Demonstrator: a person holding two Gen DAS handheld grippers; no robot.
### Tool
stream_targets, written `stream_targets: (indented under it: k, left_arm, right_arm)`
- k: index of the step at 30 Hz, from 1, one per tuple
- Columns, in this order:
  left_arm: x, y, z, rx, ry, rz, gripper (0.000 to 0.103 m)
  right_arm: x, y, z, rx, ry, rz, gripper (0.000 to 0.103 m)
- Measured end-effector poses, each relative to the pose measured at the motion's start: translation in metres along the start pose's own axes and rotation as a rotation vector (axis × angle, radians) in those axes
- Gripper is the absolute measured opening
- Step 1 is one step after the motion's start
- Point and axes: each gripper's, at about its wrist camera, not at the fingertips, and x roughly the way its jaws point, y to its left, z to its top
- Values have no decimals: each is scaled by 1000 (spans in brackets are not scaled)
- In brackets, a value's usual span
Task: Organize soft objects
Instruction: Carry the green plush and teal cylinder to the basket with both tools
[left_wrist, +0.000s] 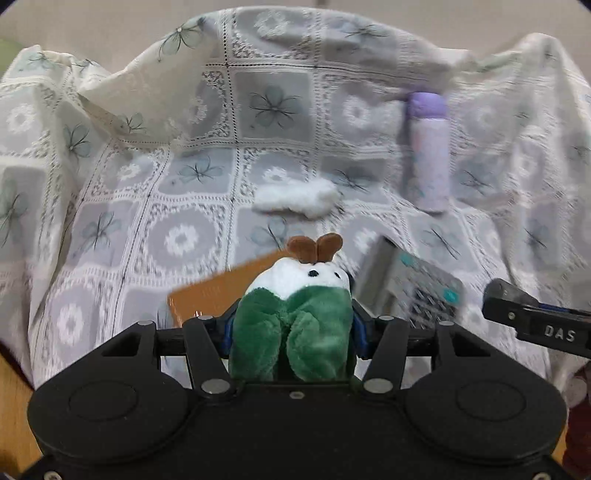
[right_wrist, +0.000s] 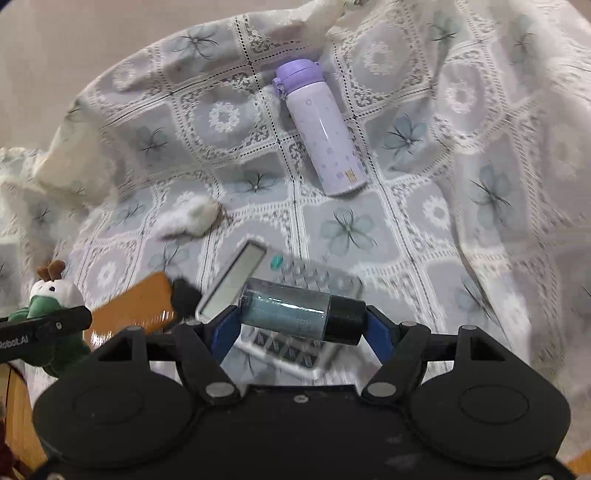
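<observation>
- The left gripper (left_wrist: 291, 325) is closed on a plush (left_wrist: 295, 325): fuzzy green body squeezed between the blue pads, white head with black bead eyes, two brown felt leaves on top. It is held clear of the cloth.
- In the right wrist view the same plush (right_wrist: 55, 295) shows at the left edge, clamped in a black finger.
- The right gripper (right_wrist: 301, 314) stands partly open, its blue pads pressing the ends of a jar (right_wrist: 284, 306): a clear cylinder of pale blue-grey grains with a black cap, lying crosswise.
- The cloth (left_wrist: 155, 206) is white lace in squares with grey-blue printed flowers, rumpled at the sides.
- A tuft (left_wrist: 295, 199) of white fluff lies on the cloth, elongated and ragged.
- A bottle (right_wrist: 321, 129), smooth lilac cylinder with a purple lid, lies on its side beyond the tuft.
- A calculator (right_wrist: 295, 273), flat grey with a teal key, lies beneath the jar, blurred.
- An orange board (right_wrist: 136, 306) lies just beside it, glossy.
</observation>
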Motion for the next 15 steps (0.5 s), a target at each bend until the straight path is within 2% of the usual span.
stream_targets:
  k: [7,15]
  left_arm:
    - [-44,-12,-63,4,-13,-24,54]
    - [-69,-22,-130,4,8,-30,54]
  right_arm:
    - [-52,-11,-62,24,-13,37,71]
    - [-95,-16,-123,49,-3,76,71]
